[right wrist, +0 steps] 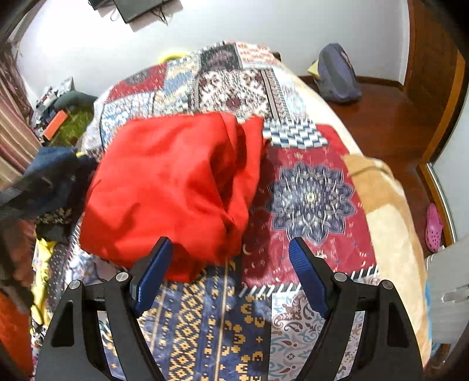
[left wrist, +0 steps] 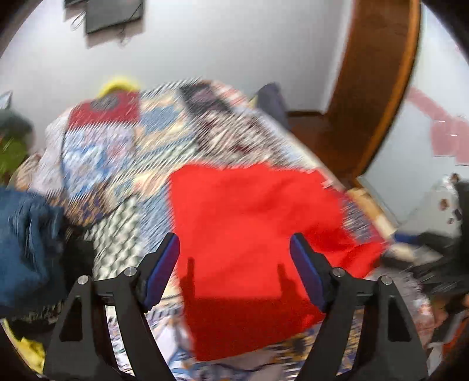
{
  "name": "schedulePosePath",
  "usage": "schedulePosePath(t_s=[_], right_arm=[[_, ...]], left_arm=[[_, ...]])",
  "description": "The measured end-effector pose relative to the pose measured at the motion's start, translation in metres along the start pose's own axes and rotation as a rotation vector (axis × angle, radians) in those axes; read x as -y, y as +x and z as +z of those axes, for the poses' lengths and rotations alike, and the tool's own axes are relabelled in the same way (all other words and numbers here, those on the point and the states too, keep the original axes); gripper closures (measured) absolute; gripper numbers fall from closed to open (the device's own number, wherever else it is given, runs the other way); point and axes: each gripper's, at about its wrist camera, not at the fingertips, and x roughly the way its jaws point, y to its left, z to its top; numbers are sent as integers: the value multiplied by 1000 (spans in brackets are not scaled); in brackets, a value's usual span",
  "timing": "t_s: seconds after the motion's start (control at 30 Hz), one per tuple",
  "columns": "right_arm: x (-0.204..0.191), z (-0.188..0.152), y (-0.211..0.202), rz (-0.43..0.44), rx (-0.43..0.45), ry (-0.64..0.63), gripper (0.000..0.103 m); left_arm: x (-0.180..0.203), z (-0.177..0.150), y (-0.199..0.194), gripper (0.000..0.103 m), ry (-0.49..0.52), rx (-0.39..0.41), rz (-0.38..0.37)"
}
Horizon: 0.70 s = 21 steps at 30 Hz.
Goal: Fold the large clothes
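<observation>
Right wrist: red garment bunched near bedspread edge

One red garment lies on one bed under one patchwork quilt. One heap of dark blue clothes sits at the bed's left edge. Two claws are in view, the left claw and the right claw, each with two blue-padded fingers. On the far floor to the right rests one grey-blue backpack, and one pink clog lies on the floor at the right. One dark screen hangs on the far wall.
</observation>
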Motion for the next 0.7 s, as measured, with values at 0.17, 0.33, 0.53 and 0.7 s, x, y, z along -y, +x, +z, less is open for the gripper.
schedulePosePath(t_s=[0.17,0.33,0.53,0.7], right_arm=[[-13,21,4,34,50,-7,24],[-26,28,45,24,-2,-9,24],[-13,-7,93,-18,-157,19,24],[1,-22,91,17,-175,63,22]], left_arm=[[-18,-34,38,25,-5,-130,30],[-28,-58,34,17,-29,-105,16],[-30,-66,29,16,-36,-105,17],[-31,-65,27,17,-52,-108,14]])
